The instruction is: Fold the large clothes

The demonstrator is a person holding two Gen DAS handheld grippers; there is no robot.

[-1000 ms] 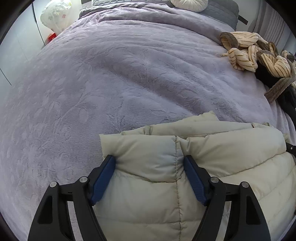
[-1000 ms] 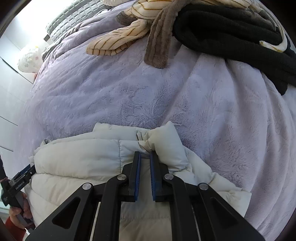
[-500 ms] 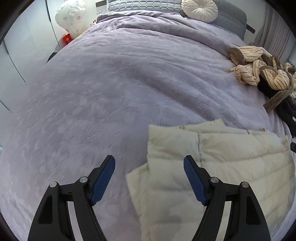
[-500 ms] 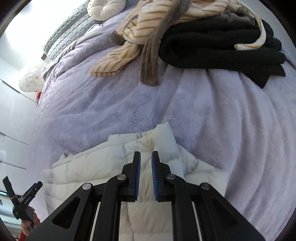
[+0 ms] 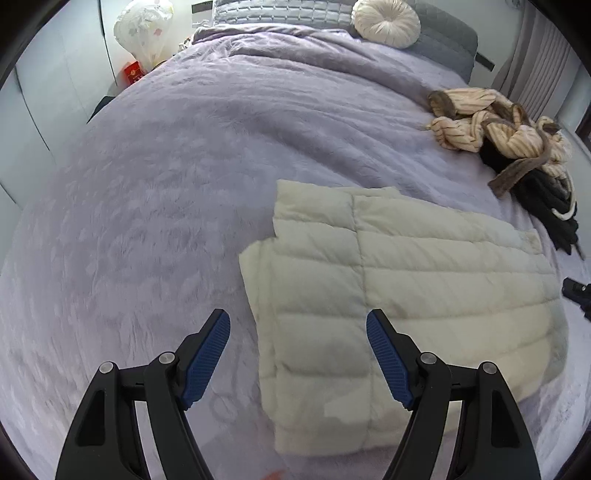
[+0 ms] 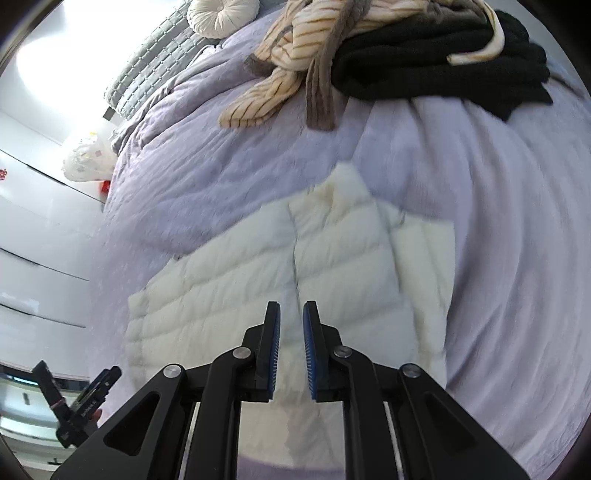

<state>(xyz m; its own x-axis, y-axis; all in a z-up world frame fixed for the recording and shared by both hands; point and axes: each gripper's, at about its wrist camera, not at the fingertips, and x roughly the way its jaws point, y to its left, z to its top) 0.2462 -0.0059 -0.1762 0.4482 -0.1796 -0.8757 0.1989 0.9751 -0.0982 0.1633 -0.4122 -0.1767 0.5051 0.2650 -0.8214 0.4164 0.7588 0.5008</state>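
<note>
A cream quilted puffer jacket (image 5: 388, 280) lies folded flat on the lilac bedspread (image 5: 166, 192). My left gripper (image 5: 298, 321) hovers open above its near left corner, blue pads wide apart with nothing between them. In the right wrist view the same jacket (image 6: 295, 258) lies below my right gripper (image 6: 291, 314). Its jaws are opening, a narrow gap shows between the pads, and no fabric is caught there. The left gripper (image 6: 79, 402) shows at the lower left of the right wrist view, held in a hand.
A heap of striped beige clothing (image 5: 491, 122) and black clothing (image 6: 443, 62) sits at the bed's far right. A round cream cushion (image 5: 386, 22) and grey headboard (image 5: 280, 13) are at the head. A white bag (image 5: 144, 29) stands beside the bed, by white cupboards (image 6: 40, 236).
Both grippers let go of the jacket's folded edge and lifted back from it. The jacket now lies flat. The right jaws went from shut on the fabric to slightly parted.
</note>
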